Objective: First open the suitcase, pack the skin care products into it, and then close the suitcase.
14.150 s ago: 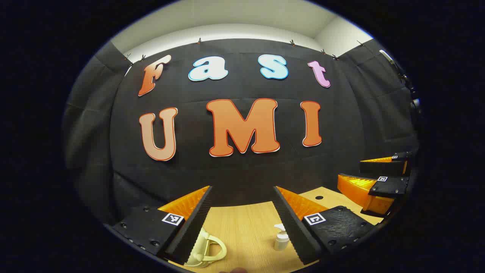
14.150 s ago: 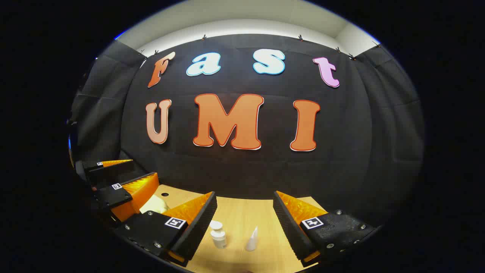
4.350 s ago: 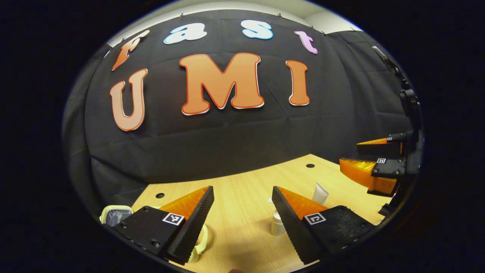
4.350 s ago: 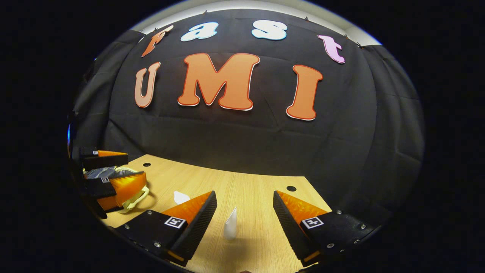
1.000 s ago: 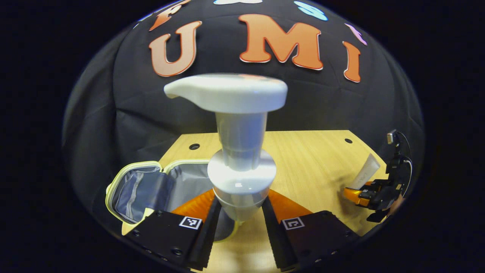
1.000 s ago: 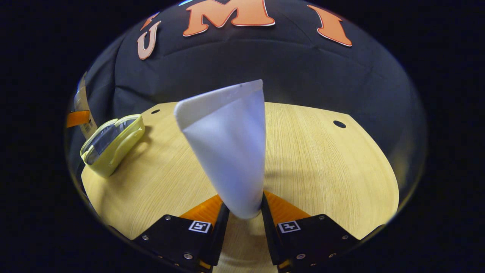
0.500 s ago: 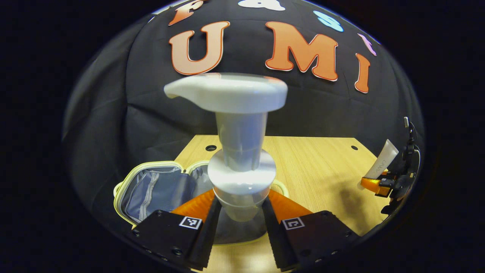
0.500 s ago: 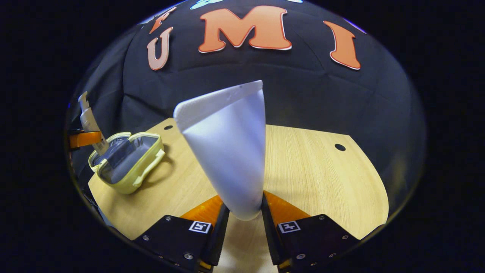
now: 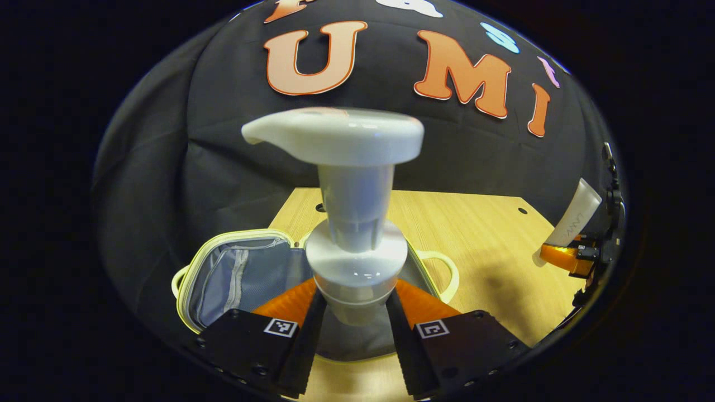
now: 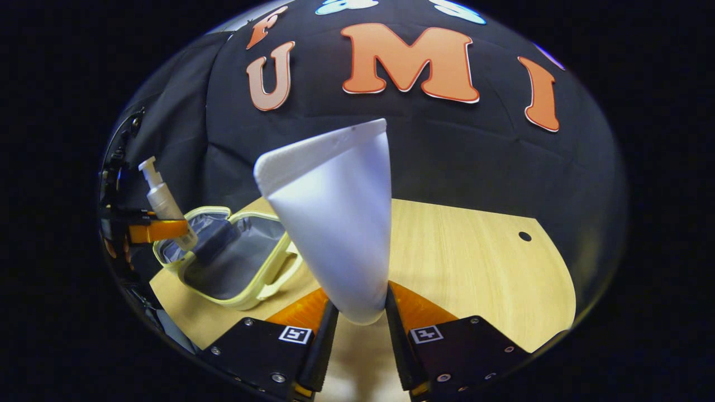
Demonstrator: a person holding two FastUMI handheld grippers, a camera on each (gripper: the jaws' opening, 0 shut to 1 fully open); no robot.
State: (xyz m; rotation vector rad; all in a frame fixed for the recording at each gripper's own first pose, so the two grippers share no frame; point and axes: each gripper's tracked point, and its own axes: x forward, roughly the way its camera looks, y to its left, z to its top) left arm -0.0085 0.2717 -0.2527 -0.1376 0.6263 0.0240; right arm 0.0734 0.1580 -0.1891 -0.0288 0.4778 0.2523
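At the bottom centre of the left gripper view, the left gripper has both fingers pressed against the base of a pump bottle, which stands upright between them. In the right gripper view this same gripper sits at the far left edge. The right gripper, at the bottom centre of the right gripper view, clamps a white tube between both fingers; in the left gripper view it appears at the far right edge, held level.

no legible text on the products
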